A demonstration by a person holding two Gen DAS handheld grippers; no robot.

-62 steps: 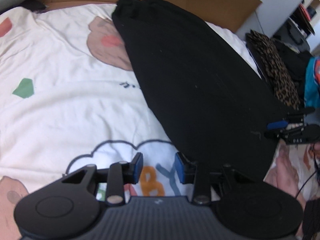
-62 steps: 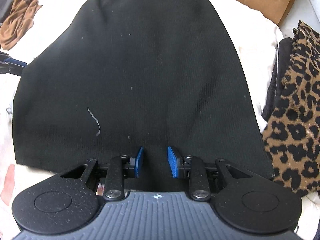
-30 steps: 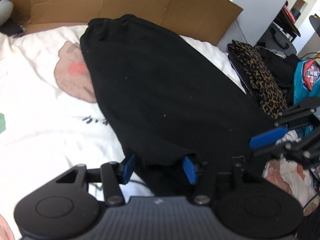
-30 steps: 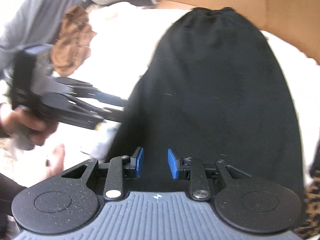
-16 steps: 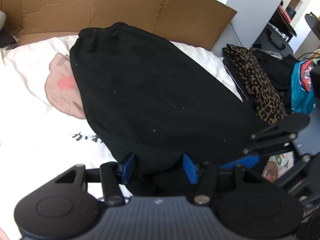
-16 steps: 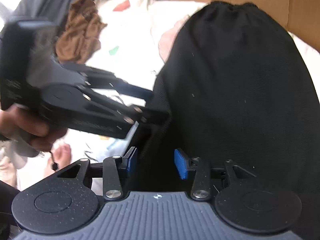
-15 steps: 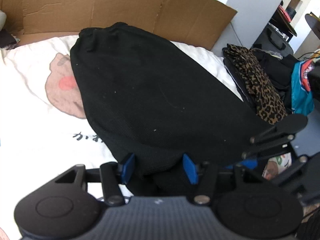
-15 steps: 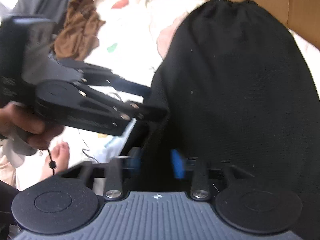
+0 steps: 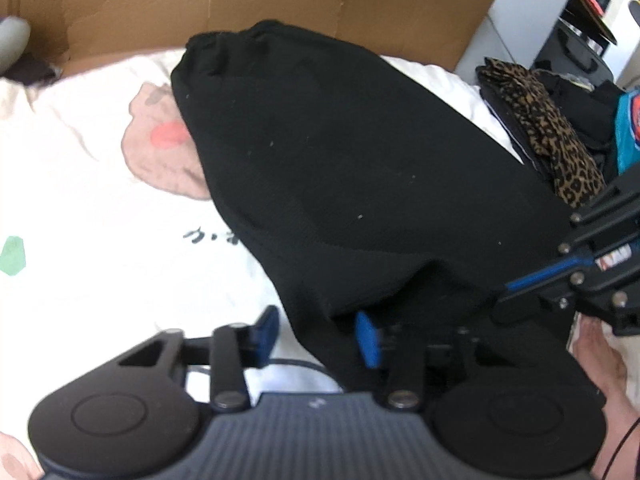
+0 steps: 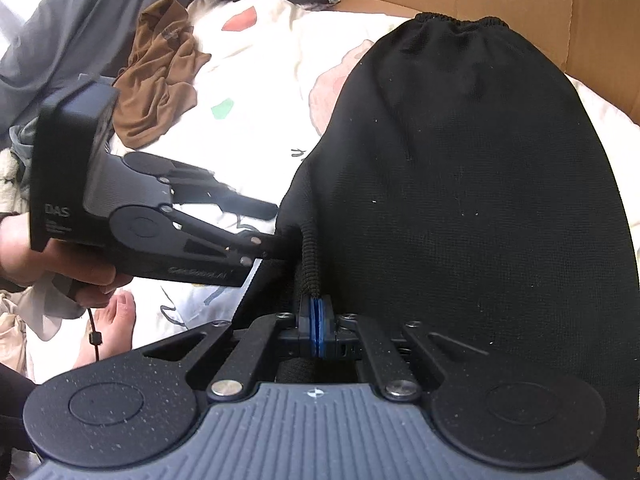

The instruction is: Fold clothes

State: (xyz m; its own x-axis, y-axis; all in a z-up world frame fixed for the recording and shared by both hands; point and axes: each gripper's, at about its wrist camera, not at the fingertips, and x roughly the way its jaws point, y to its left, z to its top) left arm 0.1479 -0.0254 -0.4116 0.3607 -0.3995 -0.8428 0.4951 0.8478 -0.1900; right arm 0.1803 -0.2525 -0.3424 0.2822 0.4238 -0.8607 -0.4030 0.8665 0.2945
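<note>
**Both grippers at the hem, right one locked, left one closing**

Black skirt (image 10: 460,200) lies flat on the printed bedsheet (image 9: 100,208), elastic waistband at the far end against the cardboard (image 9: 280,4), hem nearest the person.

Right gripper (image 10: 318,330): pads fully together, pinching the bunched hem edge that rises straight out of them. Solid grip.

Left gripper (image 9: 316,334): jaws have just been closing and stand part open, with the skirt's near left corner between them. Right pad sits against the cloth; left pad is clear of it, over bare sheet. Not yet a grip.

The two grippers are close together at the same hem corner, skirt body stretching away from both.

To do the step well, probably:
- finish the left closure before any lift, else the corner slips out
- catch both layers, not just the top one
- lift both ends level, carry hem toward waistband, edges aligned
- keep clear of the leopard-print garment (image 9: 548,120) on the right
</note>
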